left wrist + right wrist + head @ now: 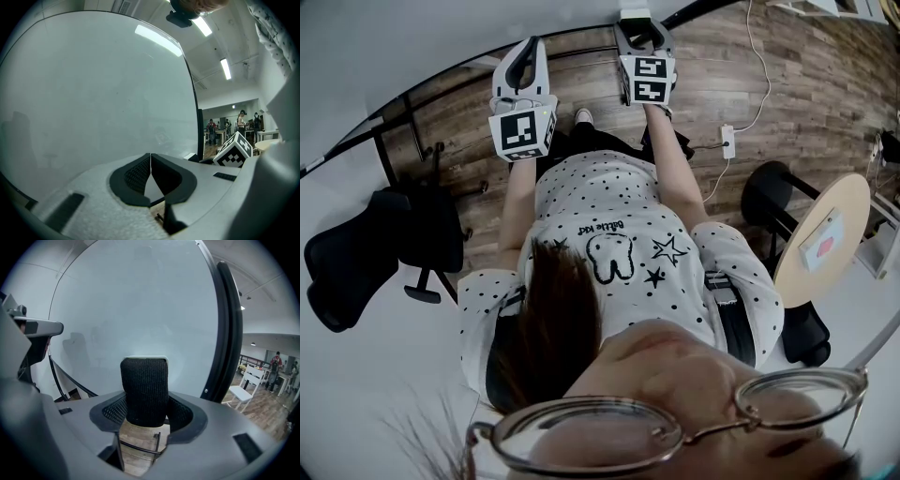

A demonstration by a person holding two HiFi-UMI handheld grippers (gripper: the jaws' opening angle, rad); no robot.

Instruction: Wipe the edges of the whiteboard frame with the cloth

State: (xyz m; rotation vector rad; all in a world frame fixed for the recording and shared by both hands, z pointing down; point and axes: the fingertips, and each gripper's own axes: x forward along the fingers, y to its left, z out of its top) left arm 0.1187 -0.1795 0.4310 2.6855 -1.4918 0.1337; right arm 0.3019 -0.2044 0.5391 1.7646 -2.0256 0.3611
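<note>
Your right gripper point(145, 414) pinches a black knitted cloth point(144, 387) upright. Your left gripper point(150, 169) has its jaws pressed together, empty. Beyond both stands the large white whiteboard point(140, 301), its black frame point(229, 333) right of the cloth.

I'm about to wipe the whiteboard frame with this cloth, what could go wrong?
The cloth in the right tool faces the whiteboard surface, not its black frame, so it may miss the edge. The left tool is shut and empty, so nothing steadies the whiteboard. A power strip lies near your feet.
</note>
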